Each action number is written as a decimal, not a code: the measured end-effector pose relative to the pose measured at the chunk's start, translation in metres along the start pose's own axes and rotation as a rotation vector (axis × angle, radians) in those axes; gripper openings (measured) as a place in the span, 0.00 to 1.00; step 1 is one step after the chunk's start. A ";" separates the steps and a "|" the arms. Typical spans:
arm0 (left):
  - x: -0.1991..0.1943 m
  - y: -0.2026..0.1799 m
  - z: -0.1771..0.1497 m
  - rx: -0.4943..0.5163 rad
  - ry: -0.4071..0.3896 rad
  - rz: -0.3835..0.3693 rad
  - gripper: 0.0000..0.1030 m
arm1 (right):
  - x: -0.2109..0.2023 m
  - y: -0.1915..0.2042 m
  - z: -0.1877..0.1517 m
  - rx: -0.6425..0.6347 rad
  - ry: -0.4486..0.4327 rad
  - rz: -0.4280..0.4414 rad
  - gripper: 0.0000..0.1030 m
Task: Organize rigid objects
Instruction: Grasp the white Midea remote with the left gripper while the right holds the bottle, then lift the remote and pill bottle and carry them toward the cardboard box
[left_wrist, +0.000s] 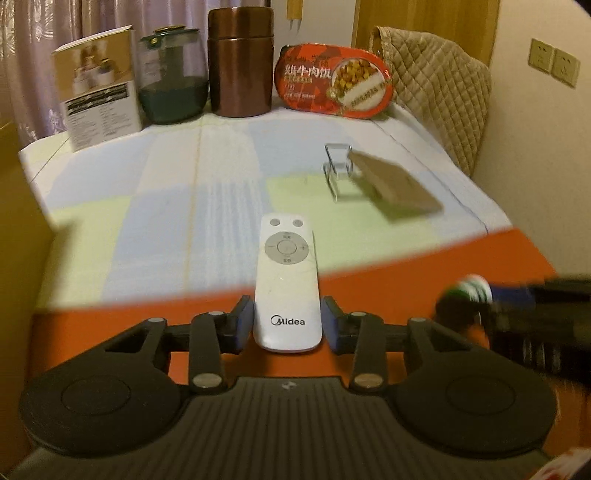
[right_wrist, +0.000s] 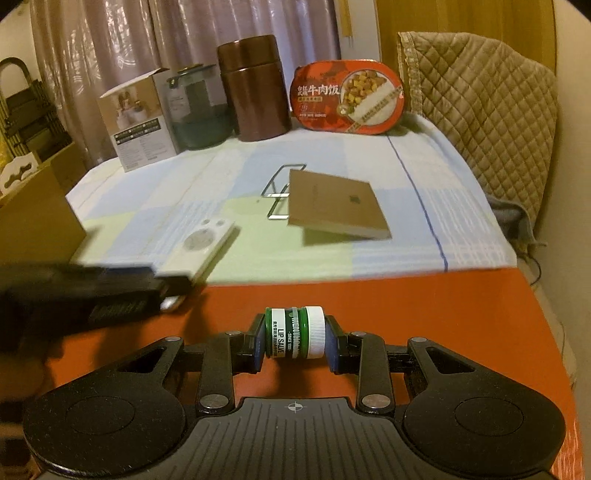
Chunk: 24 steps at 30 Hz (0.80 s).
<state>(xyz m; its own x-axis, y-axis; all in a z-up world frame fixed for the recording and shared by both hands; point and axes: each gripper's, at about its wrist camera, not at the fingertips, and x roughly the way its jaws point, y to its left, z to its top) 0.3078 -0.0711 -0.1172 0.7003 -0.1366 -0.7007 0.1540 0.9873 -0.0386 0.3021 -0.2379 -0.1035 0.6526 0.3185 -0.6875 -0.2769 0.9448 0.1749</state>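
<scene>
Left gripper (left_wrist: 287, 320) clamps a smooth white remote (left_wrist: 286, 284); right gripper (right_wrist: 294, 338) clamps a small green lip-salve jar (right_wrist: 294, 336), both above the orange table edge (right_wrist: 443, 314); a brown notebook (right_wrist: 336, 208) leans on a wire stand (right_wrist: 277, 195) beyond

Pale curtains (right_wrist: 110, 55) behind table; quilted chair (right_wrist: 487, 107) right; wall sockets (left_wrist: 554, 61).

Both grippers are matte black — the left gripper (left_wrist: 288, 319) and right gripper (right_wrist: 295, 338) share blue pads (right_wrist: 334, 349), silver pivot screws, round side discs and ribbed bodies with a small crosshair mark.
</scene>
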 end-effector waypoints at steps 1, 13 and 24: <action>-0.008 0.001 -0.007 0.002 0.002 -0.003 0.33 | -0.004 0.001 -0.002 0.007 0.005 0.005 0.28; 0.004 0.003 0.000 0.066 -0.009 0.016 0.47 | -0.010 0.002 -0.008 0.025 -0.005 -0.010 0.28; 0.000 -0.003 -0.005 0.075 0.035 0.033 0.34 | -0.014 0.003 -0.005 0.039 -0.027 0.000 0.28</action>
<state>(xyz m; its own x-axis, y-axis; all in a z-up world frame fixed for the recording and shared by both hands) 0.3038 -0.0736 -0.1201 0.6812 -0.0997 -0.7253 0.1842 0.9822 0.0379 0.2888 -0.2398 -0.0969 0.6720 0.3196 -0.6680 -0.2493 0.9471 0.2023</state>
